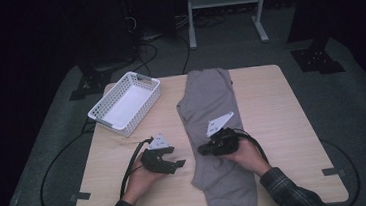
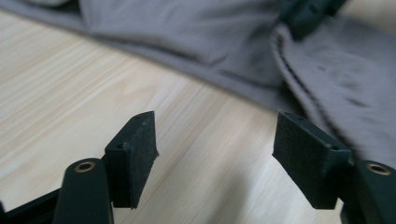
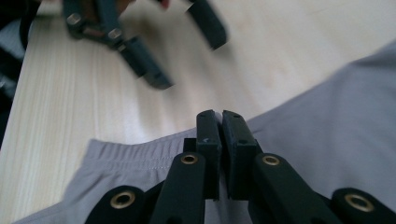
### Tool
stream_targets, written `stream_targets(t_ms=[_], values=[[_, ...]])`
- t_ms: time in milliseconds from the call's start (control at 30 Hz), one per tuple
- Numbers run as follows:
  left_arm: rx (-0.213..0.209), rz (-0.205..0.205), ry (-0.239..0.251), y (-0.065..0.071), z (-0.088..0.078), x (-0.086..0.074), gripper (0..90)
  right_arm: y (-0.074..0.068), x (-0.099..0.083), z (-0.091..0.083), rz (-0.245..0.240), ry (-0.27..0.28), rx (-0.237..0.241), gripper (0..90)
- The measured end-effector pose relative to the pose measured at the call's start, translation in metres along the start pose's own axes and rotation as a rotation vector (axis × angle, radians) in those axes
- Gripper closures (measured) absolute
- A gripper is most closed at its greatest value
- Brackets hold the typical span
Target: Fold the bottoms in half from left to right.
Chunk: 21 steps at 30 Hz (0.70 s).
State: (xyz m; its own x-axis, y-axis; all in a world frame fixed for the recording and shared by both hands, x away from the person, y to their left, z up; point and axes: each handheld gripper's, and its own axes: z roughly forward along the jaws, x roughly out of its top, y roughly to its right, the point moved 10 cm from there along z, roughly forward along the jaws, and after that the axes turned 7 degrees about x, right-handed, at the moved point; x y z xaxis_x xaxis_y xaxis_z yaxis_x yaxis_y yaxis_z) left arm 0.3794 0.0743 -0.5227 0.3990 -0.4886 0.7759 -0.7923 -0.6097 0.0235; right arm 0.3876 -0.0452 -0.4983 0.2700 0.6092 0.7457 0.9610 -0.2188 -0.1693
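Observation:
A grey garment (image 1: 211,105) lies lengthwise down the middle of the wooden table (image 1: 288,119), its elastic waistband towards the person. My right gripper (image 1: 201,150) rests on the garment's left edge, jaws pressed together; in the left gripper view that edge (image 2: 299,70) rises in a fold to the right gripper (image 2: 308,14). In the right gripper view the right gripper (image 3: 220,126) is closed over the grey cloth (image 3: 327,116), beside the waistband. My left gripper (image 1: 177,165) hovers over bare wood just left of the garment. The left gripper (image 2: 215,144) is open with nothing between its pads.
A white plastic basket (image 1: 102,110) stands at the table's back left corner. Cables trail off the left side onto the floor. A metal stand and dark equipment are behind the table. Bare wood lies to the right of the garment.

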Motion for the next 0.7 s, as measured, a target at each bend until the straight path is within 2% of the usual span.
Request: stream_targets(t_ms=[200,333,467,500,567,633,700], values=[[-0.056,0.046,0.028,0.02,0.008,0.011,27.1,0.017,0.002,-0.039,0.023,0.093,-0.095,85.9],[-0.102,0.068,0.034,0.032,0.019,0.023,26.9,0.022,0.004,-0.062,0.053,0.164,-0.103,86.0],[-0.146,0.074,0.042,0.041,0.032,0.034,27.6,0.023,0.005,-0.076,0.052,0.207,-0.111,85.9],[-0.175,0.068,0.044,0.044,0.034,0.036,31.2,0.023,0.006,-0.079,0.051,0.212,-0.115,85.9],[-0.2,0.071,0.046,0.047,0.037,0.042,38.9,0.023,0.006,-0.083,0.049,0.216,-0.125,85.9],[-0.199,0.084,0.04,0.047,0.041,0.045,53.1,0.024,0.005,-0.087,0.048,0.225,-0.13,85.9],[-0.18,0.085,0.031,0.045,0.045,0.048,68.6,0.025,0.005,-0.091,0.047,0.233,-0.134,85.9]])
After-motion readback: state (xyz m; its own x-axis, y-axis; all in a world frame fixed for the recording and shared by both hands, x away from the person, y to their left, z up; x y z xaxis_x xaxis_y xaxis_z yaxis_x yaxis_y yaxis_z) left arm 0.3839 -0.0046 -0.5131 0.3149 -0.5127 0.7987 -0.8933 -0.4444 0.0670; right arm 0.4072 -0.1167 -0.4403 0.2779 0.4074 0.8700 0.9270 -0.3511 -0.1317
